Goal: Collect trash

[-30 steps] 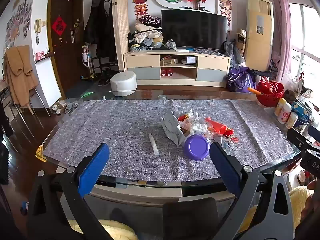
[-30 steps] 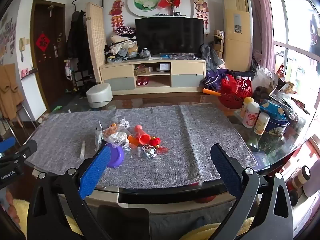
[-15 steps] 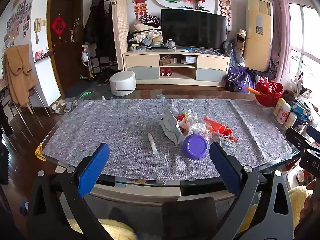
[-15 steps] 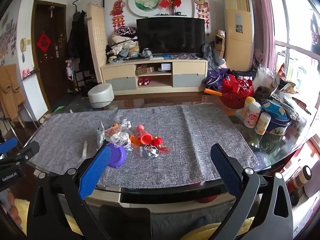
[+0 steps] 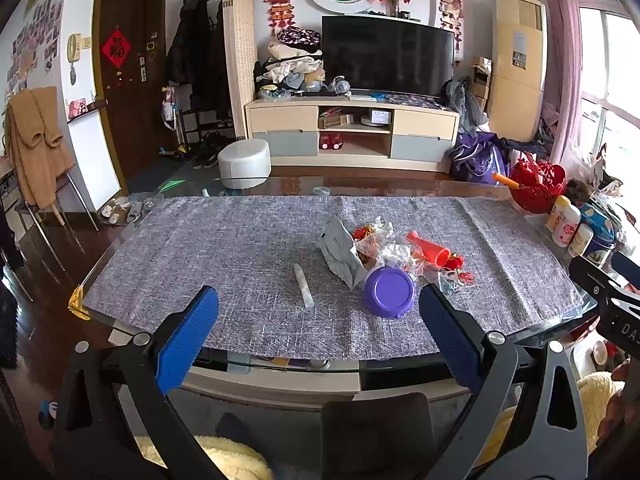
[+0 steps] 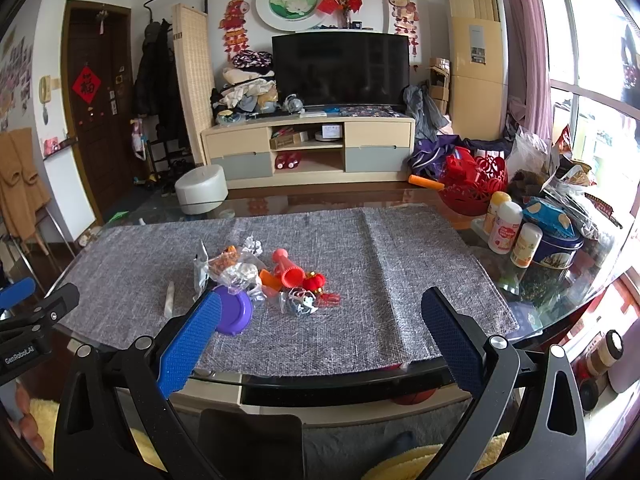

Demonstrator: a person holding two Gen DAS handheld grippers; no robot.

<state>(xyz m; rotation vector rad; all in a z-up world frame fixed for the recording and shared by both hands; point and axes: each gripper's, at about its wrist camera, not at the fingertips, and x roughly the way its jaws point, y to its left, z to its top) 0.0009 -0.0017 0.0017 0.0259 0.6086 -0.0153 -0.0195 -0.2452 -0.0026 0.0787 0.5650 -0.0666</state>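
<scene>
Holding both grippers back at the near edge of the glass table (image 5: 400, 186), neither one over the mat yet. Left gripper (image 5: 318, 330) has its jaws spread wide w/ nothing between them, and the right gripper (image 6: 320, 334) is the same, wide apart and empty.

Trash pile (image 5: 400, 248) sits roughly mid-mat on the grey cloth (image 5: 240, 248), a bit right of centre from my left cam. What I can make out: a purple lid (image 5: 389, 291) nearest me, a crumpled silver-grey packet (image 5: 340, 256) standing tilted just behind it, clear crinkly wrappers (image 6: 236, 268) bunched btw them, an orange-red plastic cone (image 6: 289, 270) lying on its side, and small red bits beside it. A thin white tube (image 5: 303, 290) lies on its own just left of the pile, not touching it.

Far right end of the table has bottles (image 6: 505, 227) and a blue tin (image 6: 558, 246), well apart from the trash. Can't tell what the foil-ish clump (image 6: 299, 301) is tbh.
</scene>
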